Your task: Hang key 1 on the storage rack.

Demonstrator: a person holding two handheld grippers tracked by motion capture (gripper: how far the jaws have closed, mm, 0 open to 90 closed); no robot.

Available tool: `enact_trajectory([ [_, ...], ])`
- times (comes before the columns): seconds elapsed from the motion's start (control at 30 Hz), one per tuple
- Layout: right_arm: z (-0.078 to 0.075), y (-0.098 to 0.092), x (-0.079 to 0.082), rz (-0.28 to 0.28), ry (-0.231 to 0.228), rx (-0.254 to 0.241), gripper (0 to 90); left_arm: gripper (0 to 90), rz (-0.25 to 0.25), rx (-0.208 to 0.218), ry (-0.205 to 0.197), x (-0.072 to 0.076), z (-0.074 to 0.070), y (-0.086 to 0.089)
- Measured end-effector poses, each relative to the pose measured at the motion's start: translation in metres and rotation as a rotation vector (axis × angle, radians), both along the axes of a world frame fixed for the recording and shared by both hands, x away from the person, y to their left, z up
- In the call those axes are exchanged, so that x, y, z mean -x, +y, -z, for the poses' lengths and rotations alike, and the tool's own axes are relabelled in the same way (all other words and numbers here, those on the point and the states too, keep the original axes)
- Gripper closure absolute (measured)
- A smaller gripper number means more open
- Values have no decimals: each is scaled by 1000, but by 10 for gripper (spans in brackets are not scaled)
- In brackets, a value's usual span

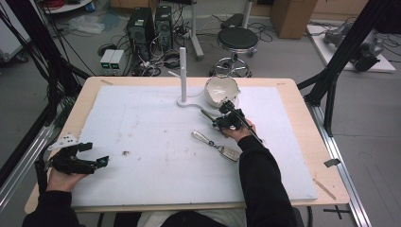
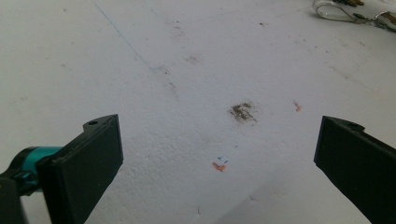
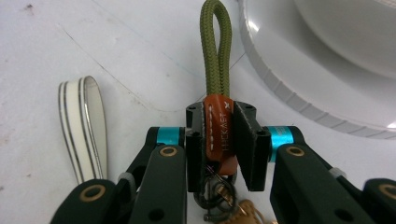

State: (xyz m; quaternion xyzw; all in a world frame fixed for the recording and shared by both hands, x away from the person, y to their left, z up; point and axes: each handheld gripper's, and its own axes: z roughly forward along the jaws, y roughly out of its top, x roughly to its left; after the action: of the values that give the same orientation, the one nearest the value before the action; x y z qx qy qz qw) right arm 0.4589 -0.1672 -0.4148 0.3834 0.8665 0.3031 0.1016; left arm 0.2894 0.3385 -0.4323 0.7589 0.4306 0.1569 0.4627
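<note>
At the left edge of the white mat (image 1: 142, 142), the left claw (image 1: 97, 153) rests low in the person's left hand (image 1: 61, 179), with the grey plate on its top. It is released: in the left gripper view its two black jaws stand wide apart with nothing between them. Ahead of it on the mat lies a small dark smudge (image 2: 243, 112), and an orange fleck (image 2: 218, 166) sits nearer, between the jaws' line of sight. Far ahead and to its right, at the top corner of that view, lies a metal clip (image 2: 334, 11).

In the high view the same metal clip (image 1: 203, 138) lies on the mat with a key fob (image 1: 230, 153) joined to it, well to the right of the left claw and just below and left of the right claw.

The right claw (image 1: 226, 113) is clenched on a key strap (image 3: 217, 126): the jaws press both sides of its brown leather tab, and its olive cord loop sticks up past the fingertips. Metal rings and a key hang just below the jaws. Beside the claw's left jaw a white striped loop (image 3: 84, 126) lies on the mat. Ahead and to its right sits a white bowl (image 1: 221, 90), very near the claw. A white stand (image 1: 183, 75) rises left of the bowl, beyond the claw.
</note>
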Motion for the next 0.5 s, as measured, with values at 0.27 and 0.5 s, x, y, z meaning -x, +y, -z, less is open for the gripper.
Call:
enact_trajectory([
  [0.27,-13,-2,5,-9,-31,-31,751,17,4,-1,4,-1,0,0],
  [0.5,-28,-3,7,-7,-62,-57,750,17,6,-3,7,-1,1,-1],
])
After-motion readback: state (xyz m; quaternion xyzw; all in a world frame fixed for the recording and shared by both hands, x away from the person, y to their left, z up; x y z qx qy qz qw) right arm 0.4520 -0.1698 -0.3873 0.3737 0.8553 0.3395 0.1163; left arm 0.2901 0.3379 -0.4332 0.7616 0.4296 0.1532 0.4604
